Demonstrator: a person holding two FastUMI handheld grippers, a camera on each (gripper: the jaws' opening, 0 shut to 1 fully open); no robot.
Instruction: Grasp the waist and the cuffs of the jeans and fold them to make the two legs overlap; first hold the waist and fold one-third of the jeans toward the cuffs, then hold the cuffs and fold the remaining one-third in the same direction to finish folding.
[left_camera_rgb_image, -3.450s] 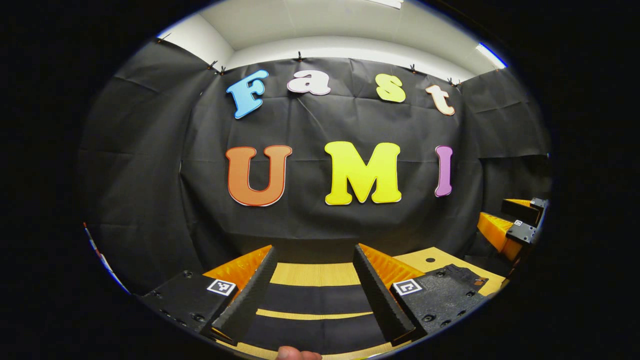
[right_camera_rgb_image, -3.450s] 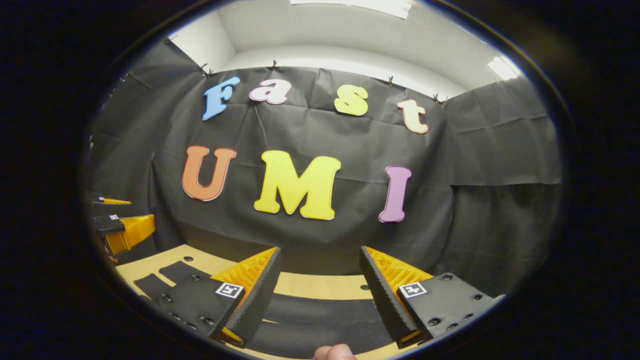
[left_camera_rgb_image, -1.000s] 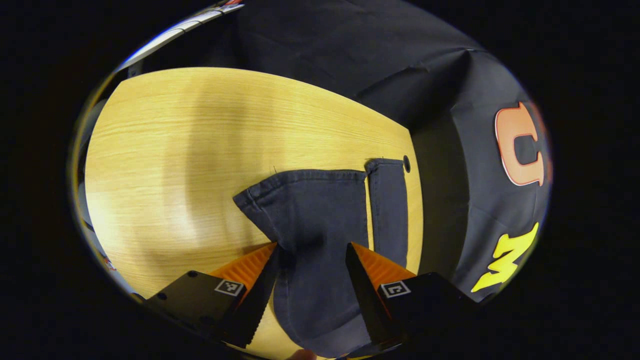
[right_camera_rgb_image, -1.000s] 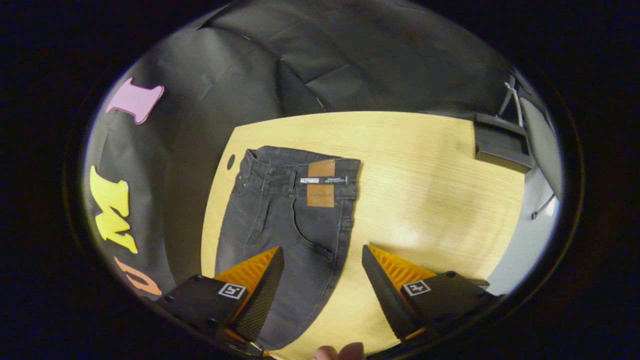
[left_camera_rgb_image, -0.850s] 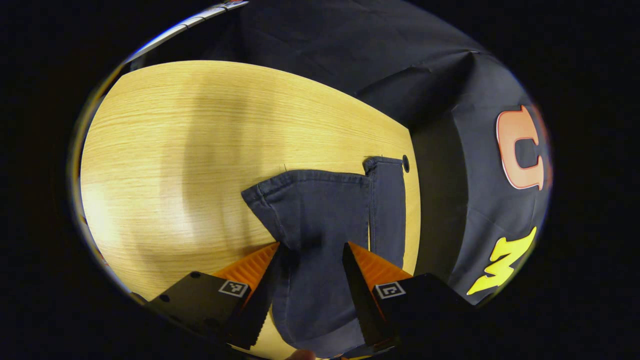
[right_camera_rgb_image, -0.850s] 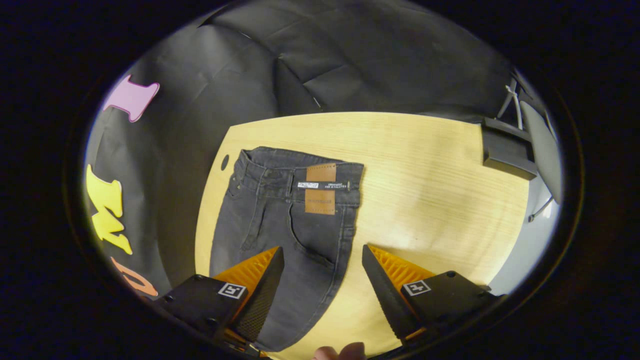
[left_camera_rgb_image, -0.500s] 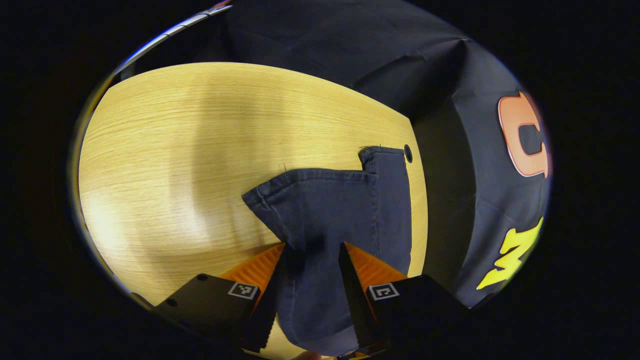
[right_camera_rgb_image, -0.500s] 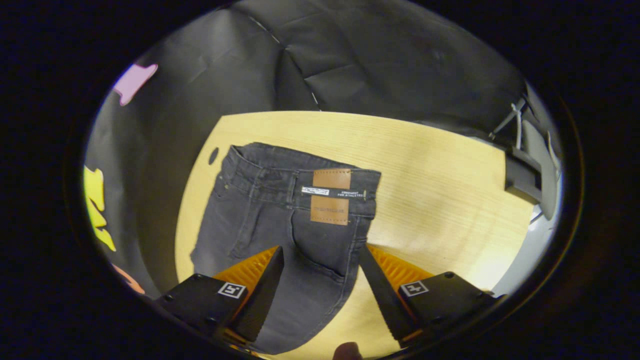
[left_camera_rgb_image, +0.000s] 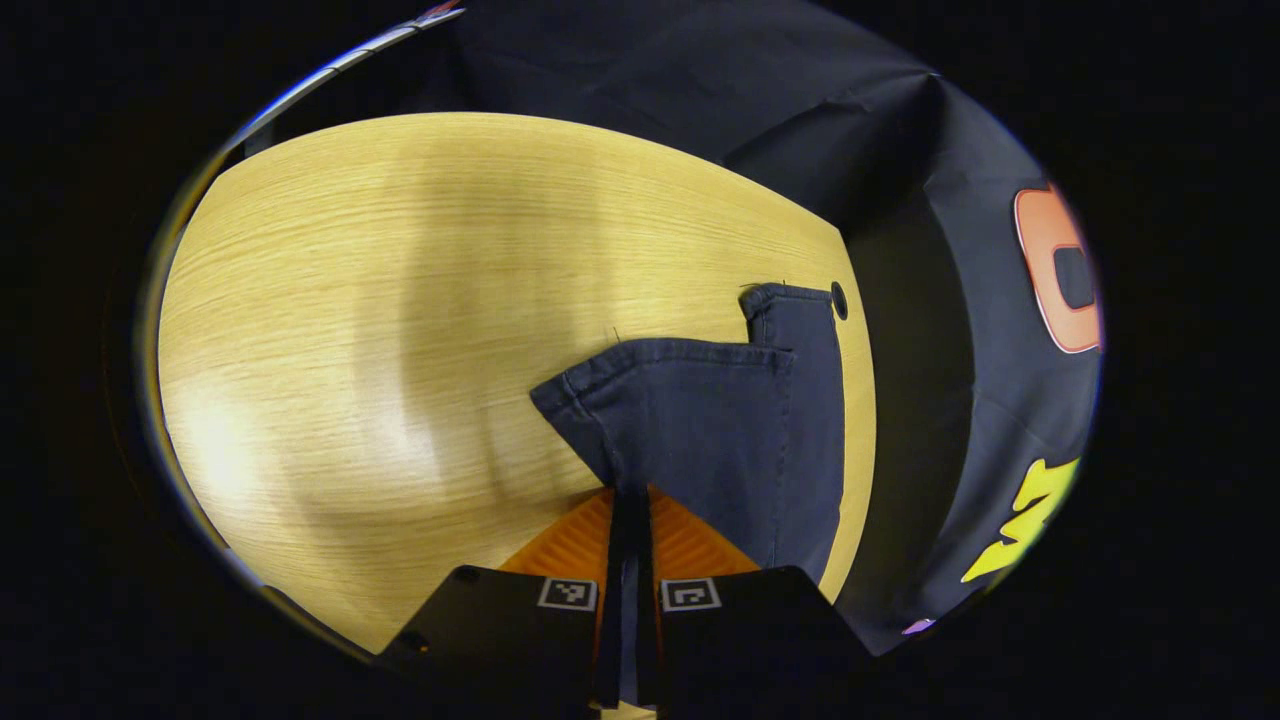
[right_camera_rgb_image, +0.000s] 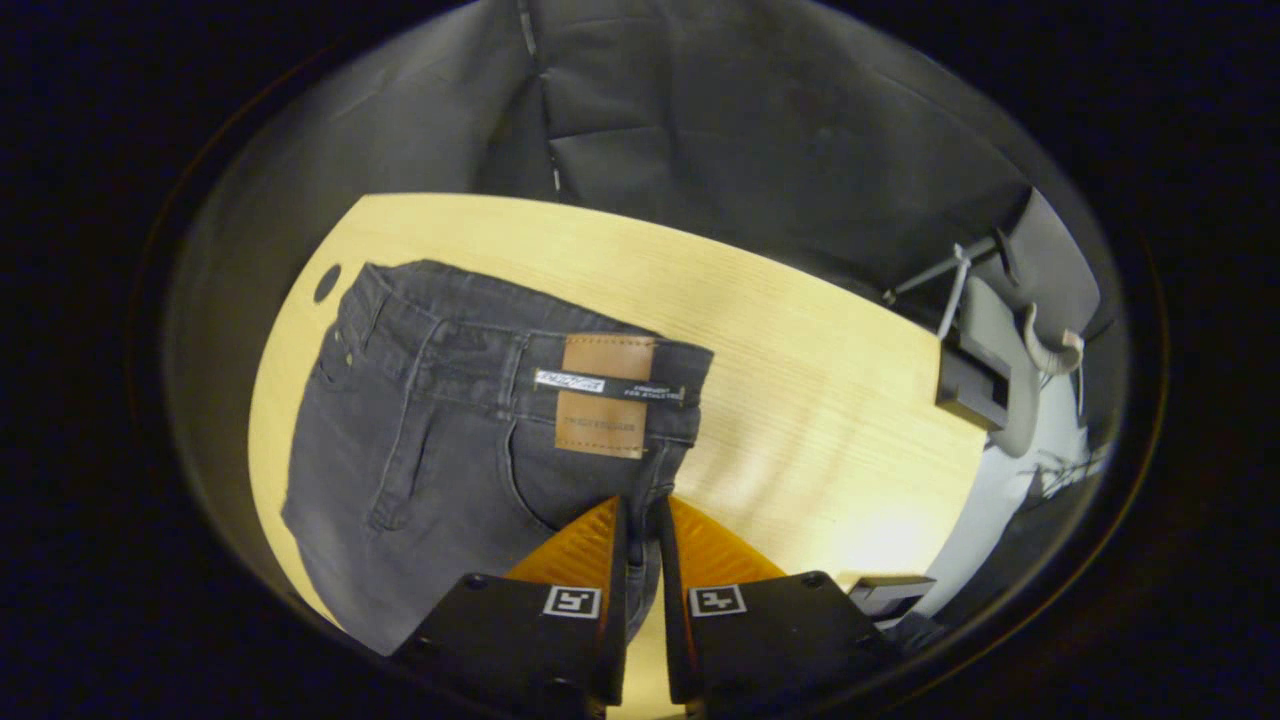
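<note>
Your left gripper (left_camera_rgb_image: 630, 520) has its jaws clamped on the near edge of the jeans (left_camera_rgb_image: 720, 430) close to the cuffs (left_camera_rgb_image: 680, 352), which lie flat on the tabletop (left_camera_rgb_image: 400, 300). Your right gripper (right_camera_rgb_image: 640, 530) has its jaws clamped on the jeans' side seam, just below the waist (right_camera_rgb_image: 520, 350) with its brown patch (right_camera_rgb_image: 603, 395).
</note>
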